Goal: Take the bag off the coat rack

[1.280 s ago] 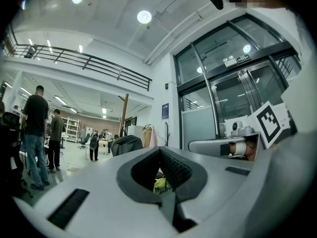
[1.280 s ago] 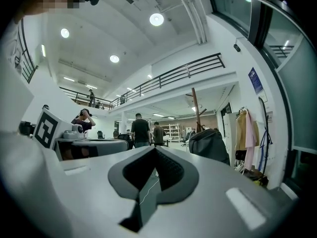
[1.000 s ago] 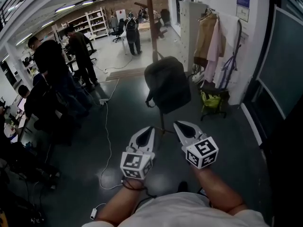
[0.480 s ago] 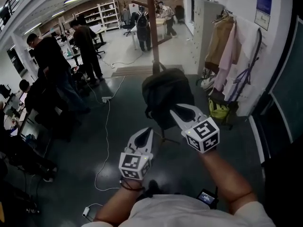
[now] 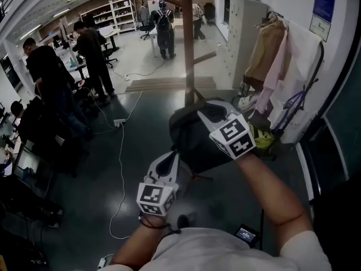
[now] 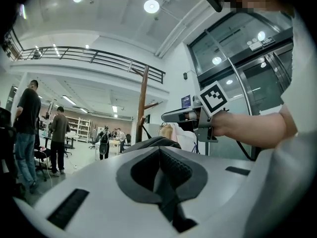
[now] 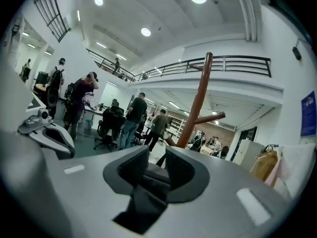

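Black backpack (image 5: pixel 194 143) hangs on the wooden coat rack (image 5: pixel 188 38), not yet lifted. The right gripper (image 5: pixel 207 110) hovers at its top, jaws opening, gripping nothing. The left gripper (image 5: pixel 169 160) sits lower, jaws together, empty. The next move is probably to clamp the top handle and lift it clear.

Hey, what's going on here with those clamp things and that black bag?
A person holds a gripper in each hand and is reaching for the bag that hangs on the wooden coat rack. The right gripper is up at the top of the bag, its jaws opening with nothing clamped between them. The left gripper is lower, shut and empty. The bag is not yet off the rack.
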### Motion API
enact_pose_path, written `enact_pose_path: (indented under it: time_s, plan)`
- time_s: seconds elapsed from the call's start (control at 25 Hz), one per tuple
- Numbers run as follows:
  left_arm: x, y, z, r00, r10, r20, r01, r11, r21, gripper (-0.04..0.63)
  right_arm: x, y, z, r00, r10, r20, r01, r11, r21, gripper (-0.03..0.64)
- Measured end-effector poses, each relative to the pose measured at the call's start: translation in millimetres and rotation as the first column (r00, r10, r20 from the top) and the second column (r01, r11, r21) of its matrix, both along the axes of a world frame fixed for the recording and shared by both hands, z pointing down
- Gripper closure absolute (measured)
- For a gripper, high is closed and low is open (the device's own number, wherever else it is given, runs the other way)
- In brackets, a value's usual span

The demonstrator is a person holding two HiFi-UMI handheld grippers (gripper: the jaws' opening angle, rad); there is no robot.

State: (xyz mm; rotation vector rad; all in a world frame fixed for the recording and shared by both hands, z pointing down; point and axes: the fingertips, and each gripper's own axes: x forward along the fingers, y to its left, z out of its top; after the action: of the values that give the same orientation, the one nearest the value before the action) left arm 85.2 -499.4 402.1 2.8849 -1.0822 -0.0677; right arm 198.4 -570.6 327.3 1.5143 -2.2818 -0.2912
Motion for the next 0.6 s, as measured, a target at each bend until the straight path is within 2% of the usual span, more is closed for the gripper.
enact_pose_path:
  time_s: [0.32, 0.6]
  plan:
    - [11.7, -90.1, 10.5, 0.999, 0.049, 0.023, -0.050, 0.999, 0.008, 0.588, 26.8, -116.4, 33.5, 0.994, 0.104, -0.042, -0.106, 0.992, -0.067, 0.535]
    - [17.2, -134.7, 26.9, 0.996, 0.089, 0.029, -0.089, 0.996, -0.028, 0.588, 33.8, -163.3, 50.9, 0.981, 0.158, -0.112, -0.167, 0.982, -0.085, 0.528]
